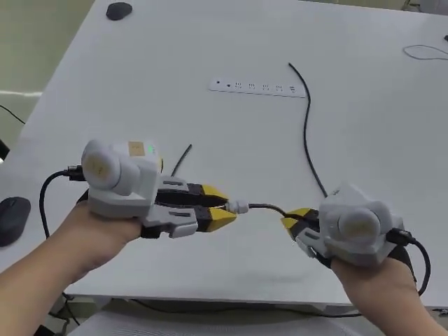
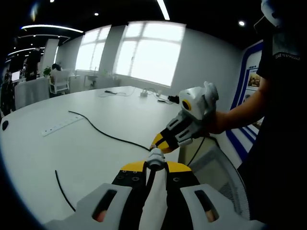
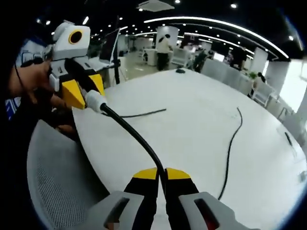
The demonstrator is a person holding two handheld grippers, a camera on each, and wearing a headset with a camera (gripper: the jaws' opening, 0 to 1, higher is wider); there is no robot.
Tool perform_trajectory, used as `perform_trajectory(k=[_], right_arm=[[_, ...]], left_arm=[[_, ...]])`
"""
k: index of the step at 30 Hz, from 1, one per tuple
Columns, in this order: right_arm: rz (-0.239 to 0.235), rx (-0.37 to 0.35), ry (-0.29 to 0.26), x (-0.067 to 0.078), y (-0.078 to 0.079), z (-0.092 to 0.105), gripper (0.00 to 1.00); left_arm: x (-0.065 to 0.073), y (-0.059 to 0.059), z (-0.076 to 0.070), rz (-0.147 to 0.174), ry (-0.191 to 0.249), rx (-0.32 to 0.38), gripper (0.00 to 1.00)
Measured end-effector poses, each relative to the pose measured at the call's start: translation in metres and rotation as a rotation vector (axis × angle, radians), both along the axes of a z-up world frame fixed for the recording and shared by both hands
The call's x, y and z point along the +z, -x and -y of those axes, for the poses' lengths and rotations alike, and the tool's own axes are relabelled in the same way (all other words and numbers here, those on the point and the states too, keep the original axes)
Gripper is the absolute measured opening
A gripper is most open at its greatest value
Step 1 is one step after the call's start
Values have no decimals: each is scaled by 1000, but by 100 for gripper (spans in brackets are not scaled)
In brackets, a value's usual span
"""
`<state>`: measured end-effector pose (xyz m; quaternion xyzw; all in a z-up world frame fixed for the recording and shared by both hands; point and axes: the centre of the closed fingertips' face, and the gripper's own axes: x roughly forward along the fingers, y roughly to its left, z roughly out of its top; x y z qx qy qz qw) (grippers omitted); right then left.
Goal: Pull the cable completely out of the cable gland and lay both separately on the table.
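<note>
While both hands are held level and point toward each other over the near edge of the tabletop [image 1: 210, 126], the left tongs [image 1: 225, 207] are clenched on the white cable gland [image 1: 238, 207]. The right tongs [image 1: 292, 219] grasp the black cable [image 1: 264, 206], whose end sits inside the gland.

Found the rear of the cable gland [image 1: 238, 207] buried between the closed jaws of the left gripper [image 1: 227, 208]. Lost a stretch of the cable [image 1: 266, 206] inside the clamped right gripper [image 1: 288, 221]; could not judge cable depth inside the gland. Noted a mouse [image 1: 10, 218] cut off at the head view's left edge.
</note>
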<state>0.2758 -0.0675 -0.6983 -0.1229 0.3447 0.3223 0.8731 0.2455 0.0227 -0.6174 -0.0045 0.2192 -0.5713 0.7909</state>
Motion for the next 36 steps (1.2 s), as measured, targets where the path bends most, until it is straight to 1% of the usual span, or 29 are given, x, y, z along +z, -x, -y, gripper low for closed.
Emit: perform_trajectory(k=[1,2,3,5,7,8,9,12,17,19,25,28,30,32,34,35,36], right_arm=[[-18,-19,-10,-3,0,3,0],[-46,-51,-34,-7,0,5,0],[-56,-61,-36,-9,0,6,0],[-76,-77,-18,-17,1,11,0],[-94,-86,-32,-21,2,11,0],[-100,-91,-24,-23,2,12,0],[-97,-90,-25,-22,3,12,0],[-77,-69,-14,-20,2,11,0],[-53,-48,-19,-15,2,11,1],[-36,-31,-13,-12,4,10,1],[-9,-20,-21,-2,7,10,2],[13,0,-3,4,9,8,3],[34,23,1,11,9,5,7],[74,67,13,21,9,-2,12],[120,135,20,32,10,-13,14],[137,161,32,37,11,-17,15],[154,191,60,40,11,-22,17]], left_arm=[[0,0,0,-1,2,-1,15],[0,0,1,-1,3,-1,15],[0,1,1,-1,5,-1,15],[1,1,2,-2,7,-1,15],[0,1,2,-3,7,-4,15],[0,1,3,-3,5,-5,15],[-1,1,3,-5,3,-6,15],[-2,0,1,-8,6,-3,15],[-2,-3,-3,-6,2,6,15],[-1,-4,-5,-6,3,11,15],[-2,-6,-9,-10,2,24,15],[-2,-6,-10,-13,1,29,15],[-2,-6,-11,-11,0,31,15],[-3,-5,-11,-12,-4,29,15],[-3,-4,-10,-13,-6,26,15],[-3,-4,-10,-14,-6,26,15],[-4,-3,-10,-19,-7,25,15]])
